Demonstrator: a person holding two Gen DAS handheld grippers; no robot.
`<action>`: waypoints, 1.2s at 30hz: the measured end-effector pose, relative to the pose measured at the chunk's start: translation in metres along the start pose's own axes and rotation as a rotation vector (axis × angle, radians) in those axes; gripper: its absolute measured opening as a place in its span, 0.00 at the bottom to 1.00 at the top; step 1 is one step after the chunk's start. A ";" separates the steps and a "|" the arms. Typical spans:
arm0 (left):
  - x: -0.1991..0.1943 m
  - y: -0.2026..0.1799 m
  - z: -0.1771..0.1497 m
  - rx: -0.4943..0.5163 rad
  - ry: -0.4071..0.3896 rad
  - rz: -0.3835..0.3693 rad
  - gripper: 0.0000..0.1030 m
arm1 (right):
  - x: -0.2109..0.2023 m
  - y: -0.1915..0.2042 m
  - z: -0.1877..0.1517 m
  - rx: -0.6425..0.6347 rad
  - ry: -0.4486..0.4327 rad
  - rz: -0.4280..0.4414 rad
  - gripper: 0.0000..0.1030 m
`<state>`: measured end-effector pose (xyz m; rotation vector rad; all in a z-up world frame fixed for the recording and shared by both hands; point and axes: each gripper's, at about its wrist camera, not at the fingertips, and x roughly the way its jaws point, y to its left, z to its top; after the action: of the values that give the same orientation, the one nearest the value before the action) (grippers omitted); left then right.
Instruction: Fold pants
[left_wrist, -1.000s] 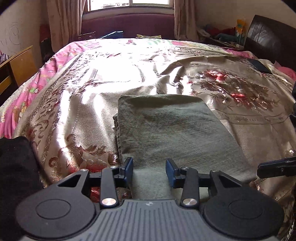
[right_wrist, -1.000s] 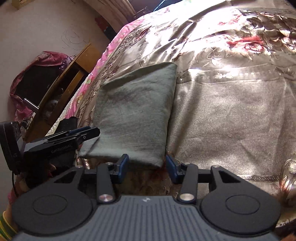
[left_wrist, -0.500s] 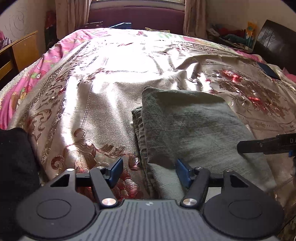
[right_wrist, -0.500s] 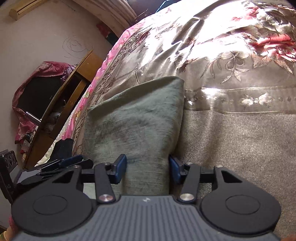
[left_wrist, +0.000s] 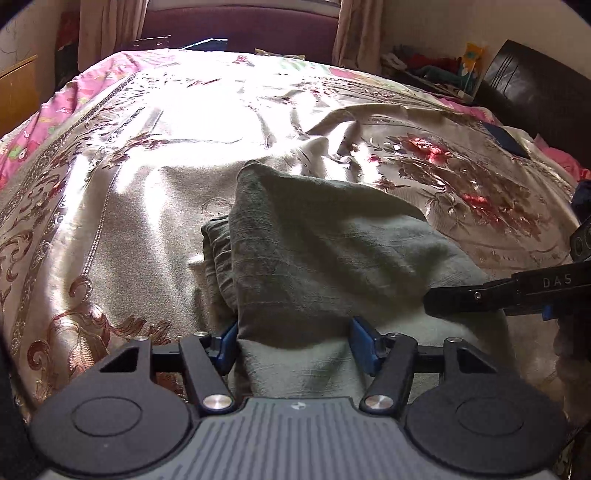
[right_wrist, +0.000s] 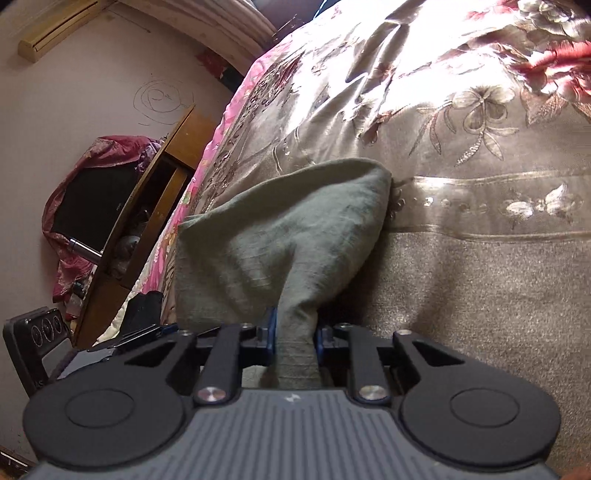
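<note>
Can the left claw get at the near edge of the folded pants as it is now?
Probably yes. The left claw is open with the pants edge already lying between its fingers, nothing blocking. The right claw is shut on the pants, off to one side.

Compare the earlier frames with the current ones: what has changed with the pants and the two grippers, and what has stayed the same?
The right gripper has closed on the near edge of the green pants, bunching it up off the bedspread. The left gripper has moved in around the same edge, jaws still open. The pants' far end stays on the bed.
</note>
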<state>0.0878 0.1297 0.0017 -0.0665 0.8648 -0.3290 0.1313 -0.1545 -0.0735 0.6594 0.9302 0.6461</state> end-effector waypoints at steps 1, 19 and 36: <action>-0.001 -0.007 0.003 0.016 -0.012 -0.018 0.67 | -0.011 -0.001 0.000 -0.010 -0.014 -0.010 0.14; -0.004 -0.070 0.025 0.168 -0.098 -0.030 0.62 | -0.105 -0.008 0.031 -0.178 -0.226 -0.305 0.18; 0.055 -0.061 0.031 0.108 -0.133 0.117 0.69 | 0.044 0.006 0.081 -0.230 -0.087 -0.340 0.18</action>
<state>0.1286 0.0526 -0.0078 0.0614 0.7147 -0.2584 0.2204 -0.1365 -0.0560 0.3113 0.8466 0.4087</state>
